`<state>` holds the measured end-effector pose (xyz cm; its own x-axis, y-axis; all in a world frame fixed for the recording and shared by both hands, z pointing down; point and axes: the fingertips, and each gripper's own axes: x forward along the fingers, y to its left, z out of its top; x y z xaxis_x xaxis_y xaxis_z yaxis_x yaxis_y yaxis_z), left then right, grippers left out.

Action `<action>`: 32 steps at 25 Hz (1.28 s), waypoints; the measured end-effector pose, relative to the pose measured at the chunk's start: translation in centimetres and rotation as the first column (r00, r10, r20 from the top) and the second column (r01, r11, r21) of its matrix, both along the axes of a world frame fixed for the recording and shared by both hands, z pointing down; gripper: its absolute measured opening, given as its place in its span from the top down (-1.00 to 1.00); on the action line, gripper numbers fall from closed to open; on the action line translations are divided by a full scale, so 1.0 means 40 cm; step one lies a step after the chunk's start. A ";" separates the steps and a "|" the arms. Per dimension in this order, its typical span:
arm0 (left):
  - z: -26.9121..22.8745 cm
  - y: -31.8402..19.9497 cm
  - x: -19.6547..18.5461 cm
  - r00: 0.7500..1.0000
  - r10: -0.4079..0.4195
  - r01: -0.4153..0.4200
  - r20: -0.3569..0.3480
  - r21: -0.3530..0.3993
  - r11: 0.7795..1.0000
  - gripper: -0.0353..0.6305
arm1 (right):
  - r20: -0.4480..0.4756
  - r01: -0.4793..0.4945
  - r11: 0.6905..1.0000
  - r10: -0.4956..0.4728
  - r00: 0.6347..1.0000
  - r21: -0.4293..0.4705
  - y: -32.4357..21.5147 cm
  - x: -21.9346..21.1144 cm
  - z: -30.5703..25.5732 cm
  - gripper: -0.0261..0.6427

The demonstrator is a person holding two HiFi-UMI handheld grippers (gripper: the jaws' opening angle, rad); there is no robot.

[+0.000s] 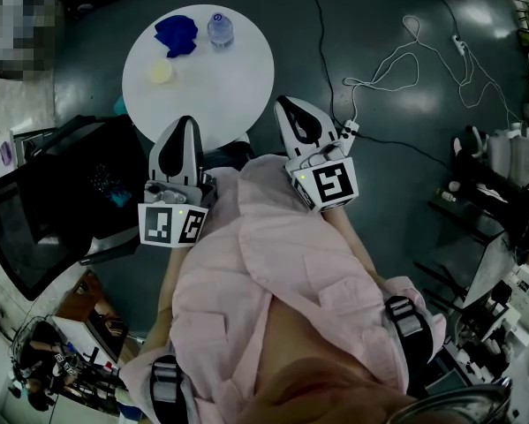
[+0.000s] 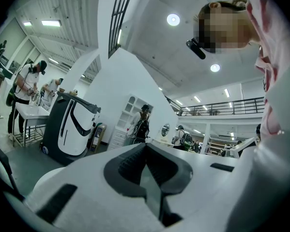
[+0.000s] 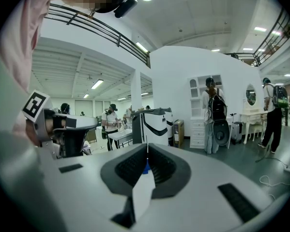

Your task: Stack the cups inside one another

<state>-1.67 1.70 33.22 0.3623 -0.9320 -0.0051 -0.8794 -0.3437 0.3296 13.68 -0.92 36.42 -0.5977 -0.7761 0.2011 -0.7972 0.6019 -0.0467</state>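
Both closed, left tongs (image 1: 185, 122), right tongs (image 1: 284, 102)

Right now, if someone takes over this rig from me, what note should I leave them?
Left tongs: shut, empty, held near the chest.
Right tongs: shut, empty, also near the chest.
Things: yellow cup, clear cup and blue item, perhaps a cup, sit apart on the round white table.
Done: nothing stacked.
Left: all the stacking.
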 end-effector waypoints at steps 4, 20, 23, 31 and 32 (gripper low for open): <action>-0.001 0.003 0.002 1.000 0.000 0.000 0.004 -0.001 1.000 0.83 | 0.002 0.000 1.000 0.000 1.000 0.002 0.002 0.002 -0.002 0.83; -0.003 -0.002 0.000 1.000 0.008 -0.008 0.005 -0.001 1.000 0.83 | 0.001 -0.007 1.000 0.007 1.000 0.003 -0.001 -0.001 -0.004 0.83; -0.003 -0.003 -0.001 1.000 0.006 -0.006 0.005 -0.002 1.000 0.83 | -0.001 -0.008 1.000 0.008 1.000 0.003 -0.002 0.000 -0.005 0.83; -0.001 -0.004 0.000 1.000 0.008 -0.008 0.006 -0.003 1.000 0.83 | 0.000 -0.011 1.000 0.011 1.000 0.002 -0.003 0.001 -0.003 0.83; -0.001 -0.004 0.001 1.000 0.008 -0.008 0.006 -0.002 1.000 0.83 | 0.000 -0.011 1.000 0.011 1.000 0.002 -0.003 0.001 -0.003 0.83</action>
<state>-1.64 1.56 33.17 0.3702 -0.9290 -0.0010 -0.8785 -0.3504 0.3248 13.72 -1.02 36.29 -0.5892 -0.7828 0.2001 -0.8037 0.5933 -0.0454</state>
